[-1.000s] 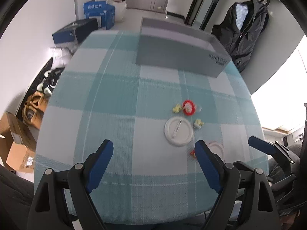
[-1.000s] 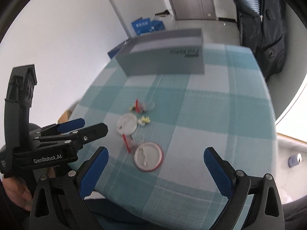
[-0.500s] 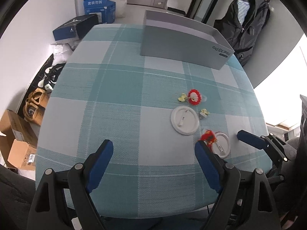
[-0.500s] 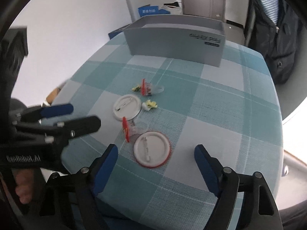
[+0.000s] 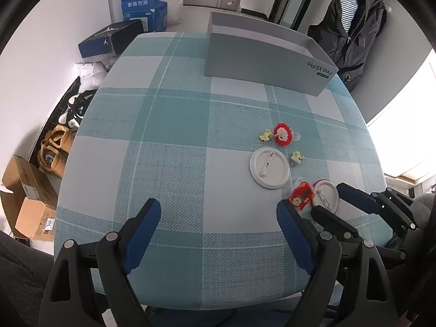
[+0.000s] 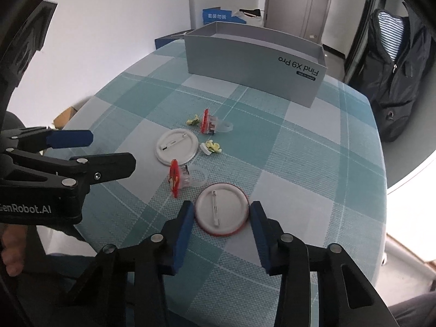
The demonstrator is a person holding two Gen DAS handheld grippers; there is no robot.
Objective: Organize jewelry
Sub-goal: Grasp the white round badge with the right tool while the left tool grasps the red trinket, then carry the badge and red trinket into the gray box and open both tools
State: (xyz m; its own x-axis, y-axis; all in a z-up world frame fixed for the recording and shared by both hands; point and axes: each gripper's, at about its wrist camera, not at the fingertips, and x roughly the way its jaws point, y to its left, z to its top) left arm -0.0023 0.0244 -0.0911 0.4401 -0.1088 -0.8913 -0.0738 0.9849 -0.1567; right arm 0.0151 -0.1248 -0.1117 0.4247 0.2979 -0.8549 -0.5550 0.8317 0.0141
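Your right gripper is closing around the red-rimmed badge on the table, pads just beside its rim. Your left gripper waits wide open, holding nothing.

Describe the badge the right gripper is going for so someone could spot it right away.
On the checked tablecloth, well in front of the grey box, two round badges lie pin side up. It is the red-rimmed badge, between the closing right gripper jaws; the other is all white.
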